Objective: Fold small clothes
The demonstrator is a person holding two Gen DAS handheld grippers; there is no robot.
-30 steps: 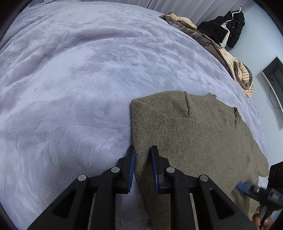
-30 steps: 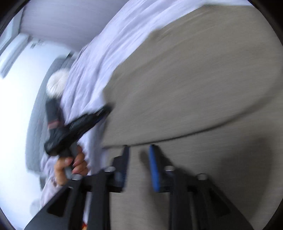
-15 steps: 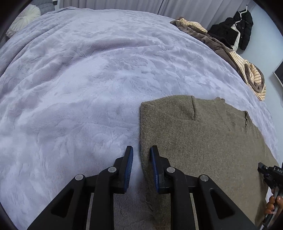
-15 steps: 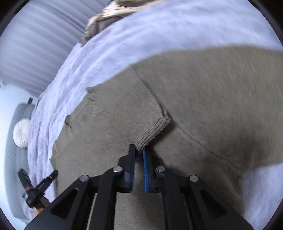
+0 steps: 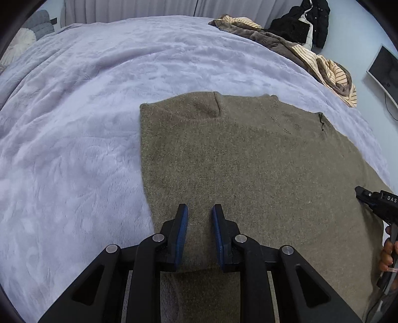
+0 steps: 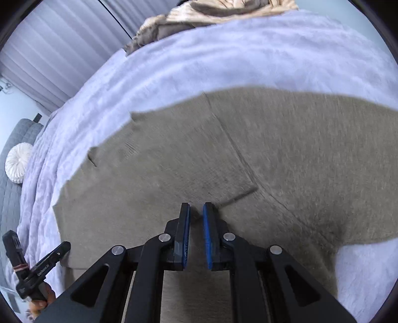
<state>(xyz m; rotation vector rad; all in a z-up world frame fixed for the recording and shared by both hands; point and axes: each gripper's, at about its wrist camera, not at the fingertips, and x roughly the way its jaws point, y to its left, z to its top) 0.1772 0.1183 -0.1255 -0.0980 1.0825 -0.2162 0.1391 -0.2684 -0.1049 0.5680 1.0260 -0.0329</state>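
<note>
An olive knit sweater [image 5: 248, 161] lies flat on a lavender blanket [image 5: 74, 124]. My left gripper [image 5: 199, 208] hovers over the sweater's near part, just inside its left edge, with a narrow gap between the blue pads and nothing in it. In the right wrist view a sleeve [image 6: 223, 161] lies folded across the sweater [image 6: 311, 161], its ribbed cuff [image 6: 238, 196] just ahead of my right gripper [image 6: 196, 206]. The right jaws are opening, with no cloth between them. Each gripper appears at the edge of the other's view: right gripper [image 5: 373, 201], left gripper [image 6: 49, 256].
A heap of brown and striped clothes [image 5: 311, 57] lies along the bed's far right edge, with a black jacket [image 5: 303, 22] behind it. A dark screen [image 5: 383, 72] hangs on the right wall. A round white cushion [image 6: 18, 162] sits at the bed's far left.
My left gripper moved right, from the sweater's left edge to over its body. My right gripper, shut on the sleeve cuff half a second ago, has let it go; the cuff now lies flat.
</note>
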